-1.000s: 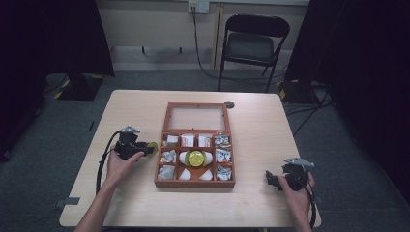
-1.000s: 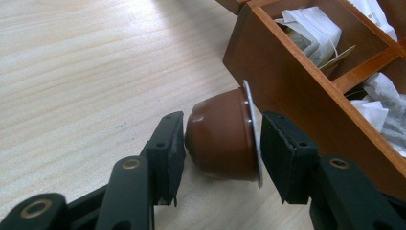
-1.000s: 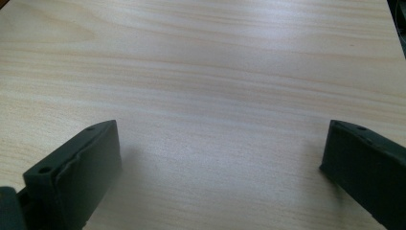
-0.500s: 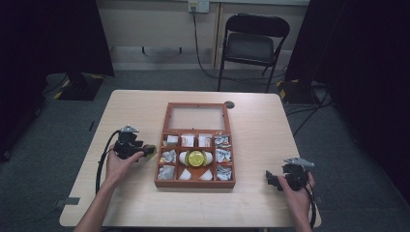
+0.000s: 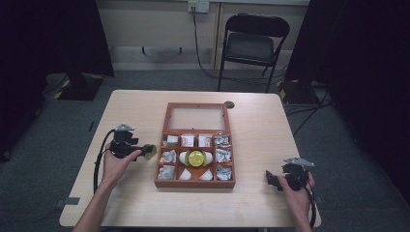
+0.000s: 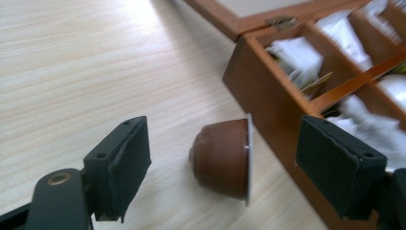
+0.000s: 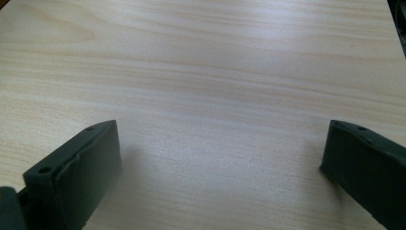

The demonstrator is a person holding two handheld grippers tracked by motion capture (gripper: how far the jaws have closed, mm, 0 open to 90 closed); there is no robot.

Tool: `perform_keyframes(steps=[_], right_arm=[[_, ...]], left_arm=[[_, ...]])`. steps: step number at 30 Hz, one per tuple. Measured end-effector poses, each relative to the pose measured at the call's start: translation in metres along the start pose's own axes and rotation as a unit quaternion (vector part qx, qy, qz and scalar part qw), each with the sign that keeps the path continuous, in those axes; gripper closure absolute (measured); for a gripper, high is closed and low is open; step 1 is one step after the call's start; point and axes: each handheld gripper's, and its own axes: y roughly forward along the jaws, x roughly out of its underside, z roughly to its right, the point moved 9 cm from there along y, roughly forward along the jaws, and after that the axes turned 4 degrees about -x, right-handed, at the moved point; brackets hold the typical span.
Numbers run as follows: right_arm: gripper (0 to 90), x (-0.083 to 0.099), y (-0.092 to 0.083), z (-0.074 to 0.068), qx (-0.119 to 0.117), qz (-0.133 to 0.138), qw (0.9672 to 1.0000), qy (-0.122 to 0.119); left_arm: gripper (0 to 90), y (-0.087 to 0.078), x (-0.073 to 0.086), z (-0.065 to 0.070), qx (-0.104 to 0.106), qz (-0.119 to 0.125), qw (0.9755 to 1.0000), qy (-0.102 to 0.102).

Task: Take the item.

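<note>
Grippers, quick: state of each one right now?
Left gripper: open, jaws either side of a brown capsule lying on the table, not gripping it.
Right gripper: open, holding nothing.

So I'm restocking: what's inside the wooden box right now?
The wooden box holds white packets in its side sections and a yellow-topped round thing in the middle. Whatever lies beneath them is covered.

Setting: studio or lab recording space, not home. Evidence: black floor-length curtains [image 5: 58, 38] on both sides; grey carpet floor [image 5: 145, 82]; light wood-grain table [image 5: 270, 125] standing alone mid-room; black folding metal chair [image 5: 251, 46] behind table; white wall socket [image 5: 198, 6] with black cable [image 5: 205, 67] trailing to floor; beige panelled wall [image 5: 154, 24].
</note>
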Motion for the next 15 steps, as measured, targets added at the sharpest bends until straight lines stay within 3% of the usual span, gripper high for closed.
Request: perform_keyframes(steps=[1, 6, 15], right_arm=[[0.0, 0.000, 0.000, 0.000, 0.000, 0.000, 1.0000, 0.000], [0.0, -0.001, 0.001, 0.000, 0.000, 0.000, 1.0000, 0.000], [0.0, -0.001, 0.001, 0.000, 0.000, 0.000, 1.0000, 0.000]], left_arm=[[19.2, -0.002, -0.001, 0.001, 0.002, 0.004, 1.0000, -0.005], [19.4, -0.012, 0.000, 0.004, -0.017, 0.002, 0.9998, 0.007], [17.8, -0.038, 0.006, -0.004, -0.027, 0.015, 0.9995, -0.005]])
